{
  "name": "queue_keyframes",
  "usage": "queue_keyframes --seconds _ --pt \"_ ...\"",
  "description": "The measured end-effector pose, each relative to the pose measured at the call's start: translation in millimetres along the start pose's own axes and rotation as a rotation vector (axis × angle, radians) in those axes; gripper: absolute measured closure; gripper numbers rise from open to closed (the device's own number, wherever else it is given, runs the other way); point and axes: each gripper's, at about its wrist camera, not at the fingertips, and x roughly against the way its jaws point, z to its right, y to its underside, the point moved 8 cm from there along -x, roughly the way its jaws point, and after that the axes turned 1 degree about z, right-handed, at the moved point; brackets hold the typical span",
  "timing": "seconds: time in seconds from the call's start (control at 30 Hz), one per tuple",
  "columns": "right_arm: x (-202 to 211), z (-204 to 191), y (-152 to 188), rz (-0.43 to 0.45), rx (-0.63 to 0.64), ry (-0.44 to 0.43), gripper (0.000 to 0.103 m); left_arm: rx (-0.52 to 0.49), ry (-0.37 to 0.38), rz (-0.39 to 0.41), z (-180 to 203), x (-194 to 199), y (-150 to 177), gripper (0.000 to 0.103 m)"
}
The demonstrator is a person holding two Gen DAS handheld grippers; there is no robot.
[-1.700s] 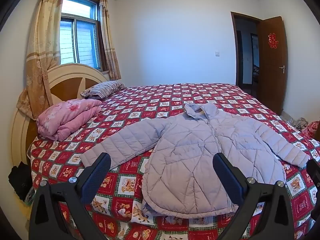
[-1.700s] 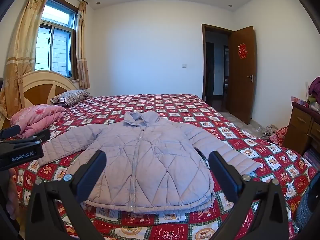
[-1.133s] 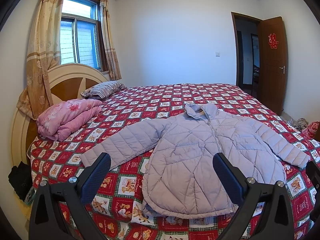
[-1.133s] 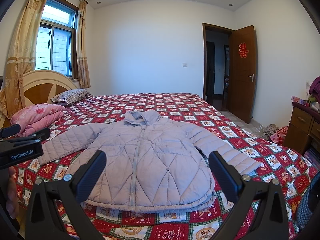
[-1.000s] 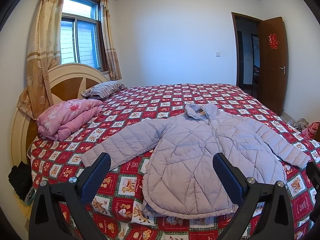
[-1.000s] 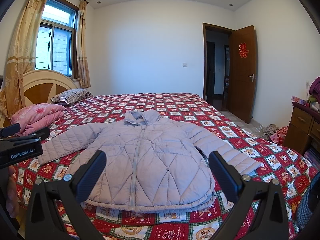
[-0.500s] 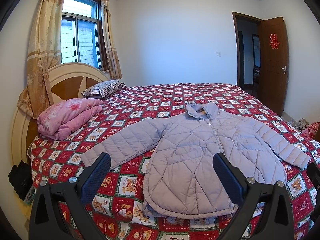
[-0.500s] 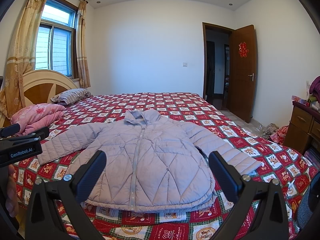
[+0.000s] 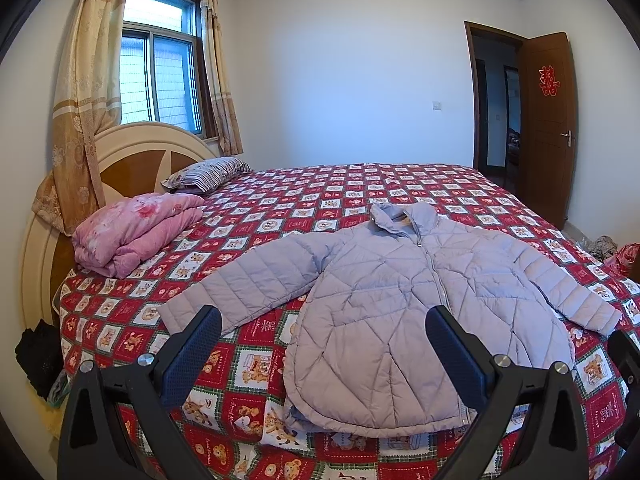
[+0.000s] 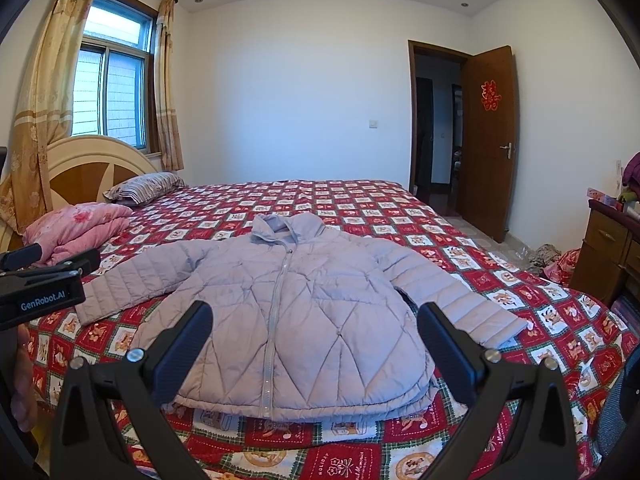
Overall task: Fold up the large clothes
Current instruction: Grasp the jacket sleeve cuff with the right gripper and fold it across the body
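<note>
Bed [image 9: 360, 184] carries the jacket [image 10: 288, 320] spread flat, zipped, by its near edge, ready for folding; both grippers [image 9: 323, 350] [image 10: 314, 344] hover wide, empty.

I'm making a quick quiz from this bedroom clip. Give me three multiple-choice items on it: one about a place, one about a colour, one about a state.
1. Where does the folded pink quilt lie?
A. at the headboard end of the bed
B. on the floor by the door
C. on top of the jacket

2. What colour is the jacket?
A. dark green
B. pale lilac
C. bright yellow

3. How does the jacket lie?
A. folded in half
B. rolled into a bundle
C. spread flat, sleeves out, zipped

Answers:
1 A: the pink quilt lies on the bed by the headboard, near the striped pillow.
2 B: the jacket is pale lilac against the red patterned bedspread.
3 C: both sleeves stretch sideways and the zip runs closed down the front; the left gripper and right gripper hover with jaws open, holding nothing.
</note>
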Motion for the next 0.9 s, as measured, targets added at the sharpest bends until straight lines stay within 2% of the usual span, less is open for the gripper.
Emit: queue_keyframes --seconds 0.13,0.27,0.4,0.57,0.67,0.8,0.9 --pt "-18 11 6 -0.025 -0.009 -0.023 0.0 0.016 -0.001 -0.033 -5 -34 16 0.001" --pt "-54 51 24 -0.097 -0.077 0.019 0.0 0.014 -0.011 -0.12 -3 -77 35 0.001" --pt "-86 112 42 -0.151 -0.159 0.13 0.0 -0.012 -0.008 -0.193 11 -122 49 0.001" --pt "-114 207 70 -0.233 -0.295 0.295 0.0 -0.046 -0.023 -0.204 31 -173 49 0.001" --pt "-128 264 96 -0.311 -0.401 0.383 0.0 -0.008 -0.012 -0.206 47 -208 44 0.001" --pt "-146 307 121 -0.392 -0.494 0.425 0.009 -0.035 -0.046 -0.246 59 -250 52 0.001" --pt "-157 315 127 -0.417 -0.501 0.416 0.018 -0.035 -0.058 -0.266 67 -276 57 0.001"
